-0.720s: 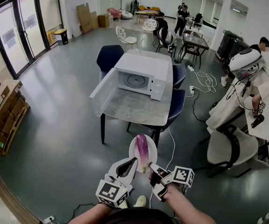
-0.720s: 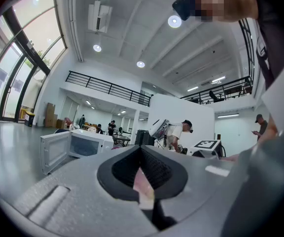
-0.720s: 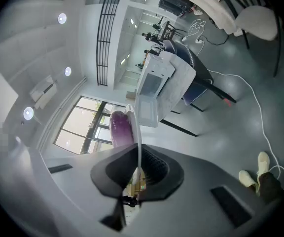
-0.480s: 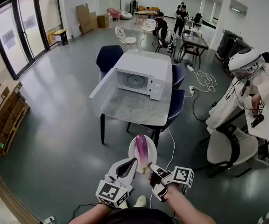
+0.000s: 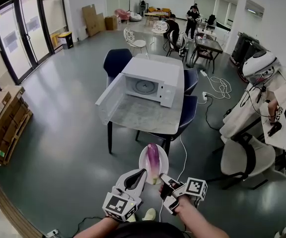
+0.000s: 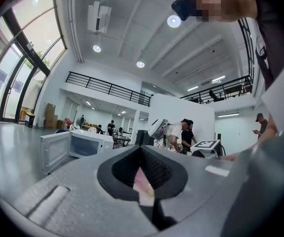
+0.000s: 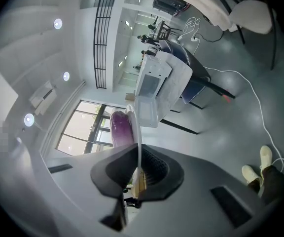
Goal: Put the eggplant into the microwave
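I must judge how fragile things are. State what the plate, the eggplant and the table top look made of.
Plate: white, glossy, with a thin stiff rim. It could be ceramic or melamine; I cannot tell which.
Eggplant: purple fading to pale, with a smooth sheen. It is unclear whether it is real or a plastic replica.
Table top: mottled grey and matte, so stone or stone-look laminate.

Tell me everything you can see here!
White box-shaped microwave oven: one, white, door open, on the table.
Grey stone-topped table: one, grey, mid-room.
Padded dark blue chairs: three, navy, around the table.
Round white plate: one, white, held out front.
Long purple eggplant: one, purple, on the plate.
Brown cardboard boxes: several, brown, left wall.
People: several, far back and right.
Right hand-held gripper: one, white, shut on plate's rim.
Left hand-held gripper: one, white, shut, beside the plate.
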Demonstrator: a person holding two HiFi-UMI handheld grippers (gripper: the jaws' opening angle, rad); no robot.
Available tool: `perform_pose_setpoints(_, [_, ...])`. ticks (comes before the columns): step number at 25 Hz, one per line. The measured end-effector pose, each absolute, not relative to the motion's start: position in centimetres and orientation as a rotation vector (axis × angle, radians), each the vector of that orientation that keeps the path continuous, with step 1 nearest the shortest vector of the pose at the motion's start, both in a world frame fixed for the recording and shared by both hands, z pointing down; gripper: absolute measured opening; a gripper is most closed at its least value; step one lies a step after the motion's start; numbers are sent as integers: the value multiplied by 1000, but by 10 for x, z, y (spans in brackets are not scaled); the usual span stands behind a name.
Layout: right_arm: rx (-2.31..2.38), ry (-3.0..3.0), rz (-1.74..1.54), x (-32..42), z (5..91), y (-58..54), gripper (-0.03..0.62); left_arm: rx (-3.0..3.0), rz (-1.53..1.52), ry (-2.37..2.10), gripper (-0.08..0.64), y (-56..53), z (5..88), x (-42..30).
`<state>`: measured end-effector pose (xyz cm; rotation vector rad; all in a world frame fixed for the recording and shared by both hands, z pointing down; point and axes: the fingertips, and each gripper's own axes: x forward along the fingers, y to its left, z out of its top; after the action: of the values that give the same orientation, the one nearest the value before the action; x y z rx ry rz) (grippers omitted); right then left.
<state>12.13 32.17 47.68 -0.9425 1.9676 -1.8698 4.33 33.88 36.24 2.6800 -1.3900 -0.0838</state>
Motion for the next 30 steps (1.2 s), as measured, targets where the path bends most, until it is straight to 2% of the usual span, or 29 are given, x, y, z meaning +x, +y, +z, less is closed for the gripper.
perform_pose_setpoints(20, [-887,2028,-1909,145,484,310,18,2635,-104,-1473,8,331,368,70])
perform_pose_setpoints(30, [-888,2013,-1923,136,489,278,18,2618,-126,-1476,8,298,370,58])
